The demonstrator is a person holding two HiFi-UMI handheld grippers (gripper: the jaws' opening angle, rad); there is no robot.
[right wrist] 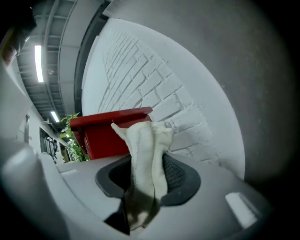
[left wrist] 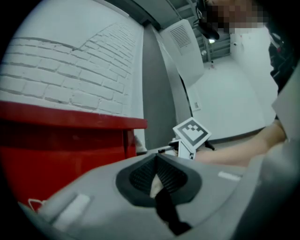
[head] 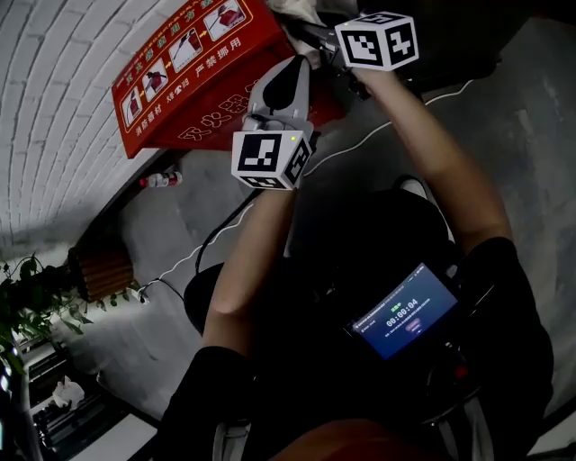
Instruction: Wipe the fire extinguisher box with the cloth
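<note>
A: Where is the fire extinguisher box (head: 180,81) from where you stand?

B: It sits low against the white brick wall (head: 54,108), its red face with the picture strip turned up towards you. Both your grippers reach out at its near end.

A: And your right gripper (head: 310,34)?

B: Its jaws are clamped on the cloth (right wrist: 145,150). The pale fabric stands up out of the pads in a folded bunch, darker low down. In the head view the cloth (head: 292,11) lies right at the box's corner; you cannot tell whether it touches the red.

A: Your left gripper (left wrist: 156,159)?

B: Its jaws are pressed together with nothing gripped between them. It is raised just beside the box's front (left wrist: 61,154), tips towards the wall.
</note>
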